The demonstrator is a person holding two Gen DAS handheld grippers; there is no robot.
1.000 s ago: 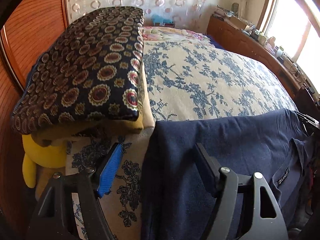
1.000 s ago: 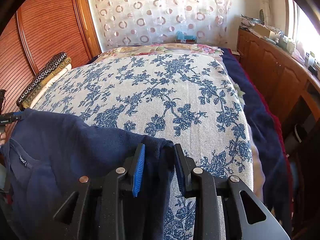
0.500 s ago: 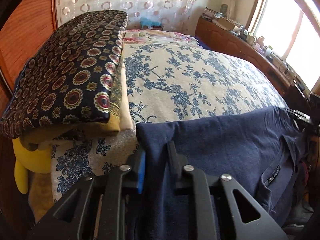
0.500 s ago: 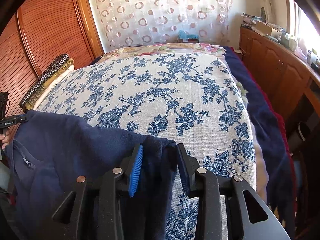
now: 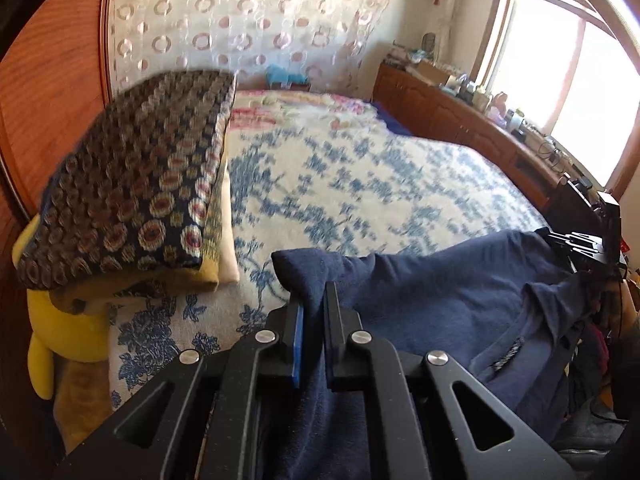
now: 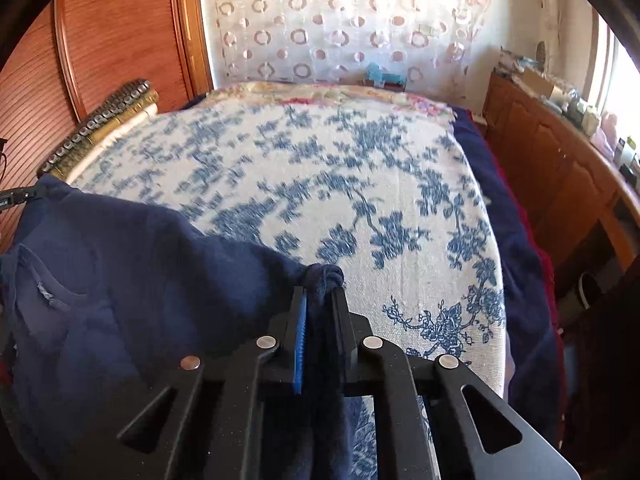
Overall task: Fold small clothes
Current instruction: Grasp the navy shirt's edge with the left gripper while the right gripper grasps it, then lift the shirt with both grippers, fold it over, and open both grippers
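A navy blue shirt [image 5: 432, 300] hangs stretched between my two grippers at the near edge of the bed, its neckline and label [image 6: 44, 292] showing. My left gripper [image 5: 314, 300] is shut on the shirt's left corner. My right gripper [image 6: 320, 296] is shut on the shirt's [image 6: 160, 272] right corner, which bunches above the jaws. The right gripper shows far right in the left wrist view [image 5: 584, 248]. The left gripper's tip shows at the left edge of the right wrist view [image 6: 16, 196].
The bed has a white cover with blue flowers [image 5: 360, 192]. Stacked patterned cushions [image 5: 132, 196] and a yellow plush toy [image 5: 60, 328] lie at its left side by a wooden wardrobe [image 6: 120, 32]. A wooden sideboard [image 6: 560, 168] runs along the right under the window.
Both grippers closed on the shirt's corners: the left from wide open, the right from half open. Both have lifted and moved forward, so the shirt's top edge is raised.
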